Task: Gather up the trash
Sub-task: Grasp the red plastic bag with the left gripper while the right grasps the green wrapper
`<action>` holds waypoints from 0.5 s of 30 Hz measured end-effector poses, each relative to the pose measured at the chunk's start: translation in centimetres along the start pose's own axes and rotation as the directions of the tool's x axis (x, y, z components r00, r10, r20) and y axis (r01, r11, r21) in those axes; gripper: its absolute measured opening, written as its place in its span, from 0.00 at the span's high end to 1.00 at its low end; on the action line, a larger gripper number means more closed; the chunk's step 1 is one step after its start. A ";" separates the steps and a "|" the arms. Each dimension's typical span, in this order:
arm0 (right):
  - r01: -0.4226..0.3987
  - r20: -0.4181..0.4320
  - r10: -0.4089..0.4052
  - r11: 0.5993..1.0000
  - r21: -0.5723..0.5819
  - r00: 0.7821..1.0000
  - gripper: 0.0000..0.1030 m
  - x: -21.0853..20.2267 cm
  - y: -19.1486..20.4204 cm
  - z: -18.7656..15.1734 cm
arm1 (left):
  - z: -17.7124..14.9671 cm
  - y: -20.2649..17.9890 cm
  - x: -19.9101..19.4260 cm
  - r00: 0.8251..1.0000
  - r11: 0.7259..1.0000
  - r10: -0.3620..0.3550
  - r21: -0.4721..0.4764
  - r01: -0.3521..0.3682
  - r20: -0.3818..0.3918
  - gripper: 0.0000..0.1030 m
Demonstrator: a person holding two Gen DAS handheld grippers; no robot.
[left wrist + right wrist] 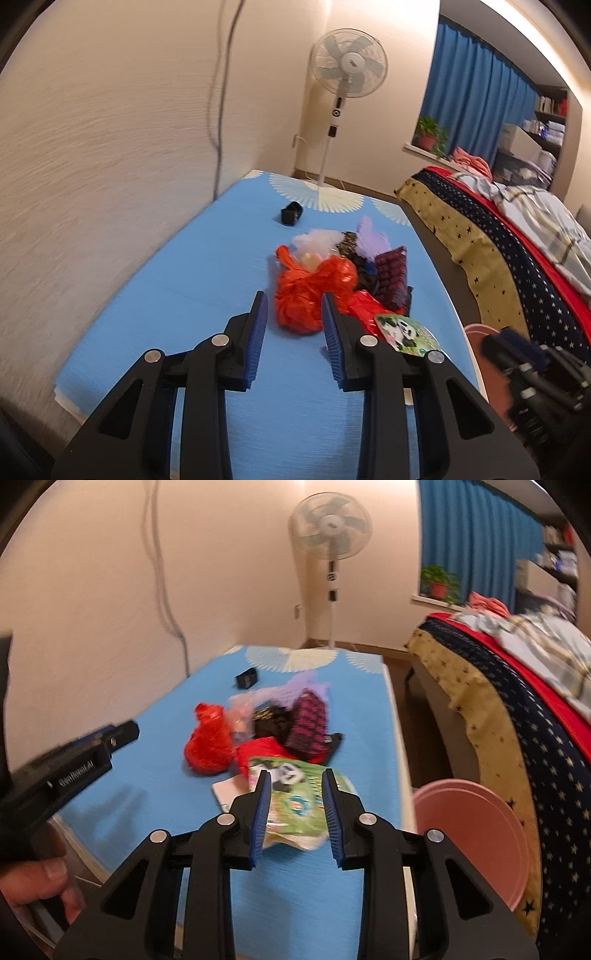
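Black linkages and blue pads fill the bottom of both views; the left gripper (293, 308) and the right gripper (293, 786) each have their jaws partly apart, with nothing between the pads. Only the right view shows a hand (35, 890) at the lower left, holding the left gripper's blurred body, and a white card (226, 792) tucked under the trash pile's near side. Only the left view shows the right gripper (532, 369) as a dark blur beyond the worktop's right edge. On the blue worktop (166, 295) the trash lies in one heap toward the right edge: an orange bag (310, 291), a red wrapper (364, 306), a panda packet (406, 334), a patterned pouch (393, 273), and pale and purple bags behind. The left jaws hover just short of the orange bag, not touching it. The right jaws hang above the panda packet (295, 801), which shows between them, contact unclear. A small black object (291, 214) sits apart near the far edge. The worktop's left half is bare, bounded by the wall. A pink bin (476, 834) stands just off the right edge, between worktop and bed (517, 258); a fan (349, 62) stands beyond the far edge.
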State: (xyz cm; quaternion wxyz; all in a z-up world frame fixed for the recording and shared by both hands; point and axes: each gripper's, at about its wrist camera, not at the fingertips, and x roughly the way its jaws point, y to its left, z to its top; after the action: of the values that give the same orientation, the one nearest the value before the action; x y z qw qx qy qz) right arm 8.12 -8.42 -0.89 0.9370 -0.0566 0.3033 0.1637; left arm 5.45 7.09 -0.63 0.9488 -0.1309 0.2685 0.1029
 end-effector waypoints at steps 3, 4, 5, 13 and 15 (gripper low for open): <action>0.015 -0.025 -0.017 0.997 -0.077 1.000 0.59 1.5 2.1 0.0 | 0.3 0.7 0.0 1.000 1.000 0.012 -0.015 -0.012 0.007 0.71; 0.025 -0.039 -0.030 0.994 -0.107 0.999 0.54 2.0 2.7 -0.1 | 0.4 1.0 0.0 1.000 1.000 0.014 -0.019 -0.014 0.009 0.71; 0.033 -0.059 -0.042 0.989 -0.147 0.997 0.53 2.7 3.4 -0.4 | 0.5 1.2 0.1 1.000 1.000 0.017 -0.023 -0.017 0.009 0.71; 0.084 -0.141 -0.122 0.965 -0.248 0.983 0.52 5.3 4.9 -1.6 | 0.5 2.0 1.2 0.999 0.999 0.032 -0.036 -0.033 -0.020 0.71; 0.092 -0.151 -0.133 0.964 -0.249 0.980 0.53 5.6 4.7 -1.8 | 0.5 1.9 1.6 0.999 0.999 0.031 -0.033 -0.032 -0.027 0.71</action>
State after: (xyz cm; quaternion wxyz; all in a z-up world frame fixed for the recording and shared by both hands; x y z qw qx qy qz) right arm 9.82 -2.86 -5.66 0.9025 -0.2006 0.3543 0.1403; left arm 6.47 9.24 -1.47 0.9410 -0.1437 0.2816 0.1205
